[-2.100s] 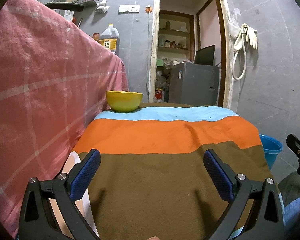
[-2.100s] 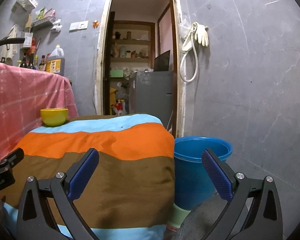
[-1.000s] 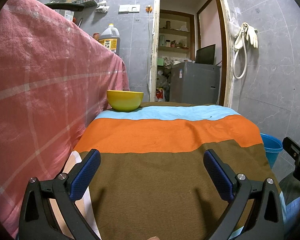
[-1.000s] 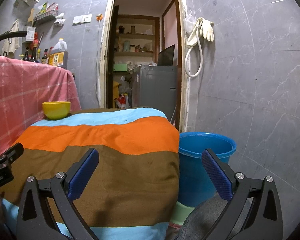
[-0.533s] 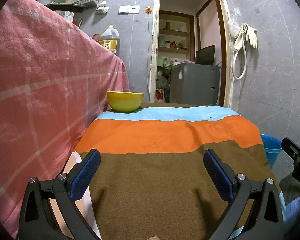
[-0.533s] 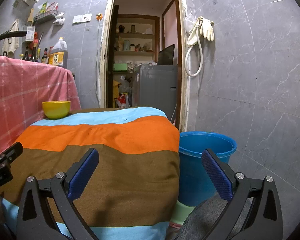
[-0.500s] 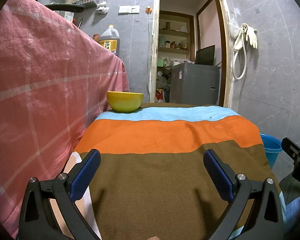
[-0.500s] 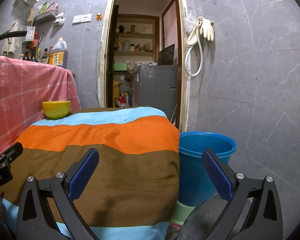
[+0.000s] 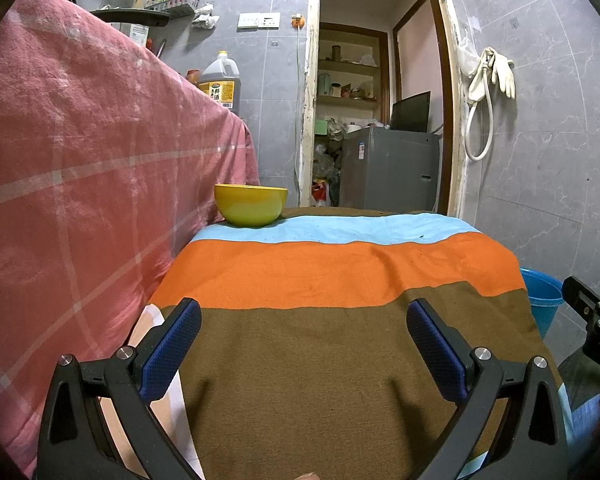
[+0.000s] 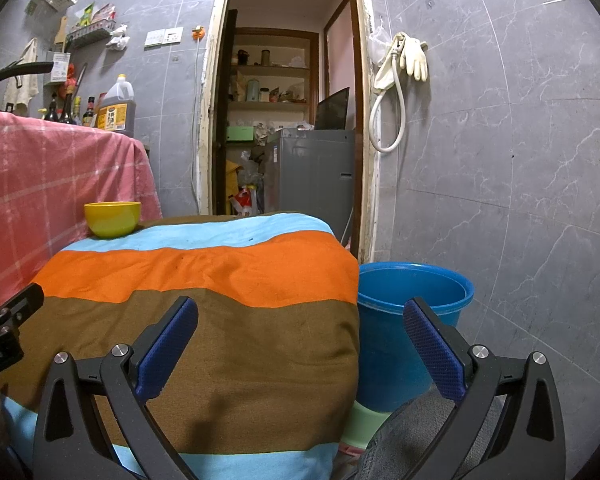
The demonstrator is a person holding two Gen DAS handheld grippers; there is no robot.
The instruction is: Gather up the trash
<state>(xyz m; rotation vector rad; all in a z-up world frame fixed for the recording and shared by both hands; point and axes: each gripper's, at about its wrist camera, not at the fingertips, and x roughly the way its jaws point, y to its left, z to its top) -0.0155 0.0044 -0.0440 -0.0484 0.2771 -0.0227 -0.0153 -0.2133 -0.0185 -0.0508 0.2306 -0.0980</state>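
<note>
A yellow bowl (image 9: 250,210) stands at the far left corner of a table under a striped brown, orange and light-blue cloth (image 9: 340,272); it also shows in the right wrist view (image 10: 112,218). A blue bucket (image 10: 408,320) stands on the floor by the table's right side, its rim (image 9: 542,294) showing in the left wrist view. No loose trash shows on the cloth. My left gripper (image 9: 302,318) is open and empty over the brown stripe. My right gripper (image 10: 300,316) is open and empty over the table's right front edge, next to the bucket.
A tall surface draped in pink checked cloth (image 9: 80,168) walls the left side, with an oil jug (image 9: 219,86) and bottles on it. A doorway behind shows a grey appliance (image 9: 388,168) and shelves. Rubber gloves and a hose (image 10: 400,80) hang on the tiled wall.
The right gripper has risen slightly and tilted, so the bucket and table sit a little lower in its view. The left gripper has barely moved. Both stay open.
</note>
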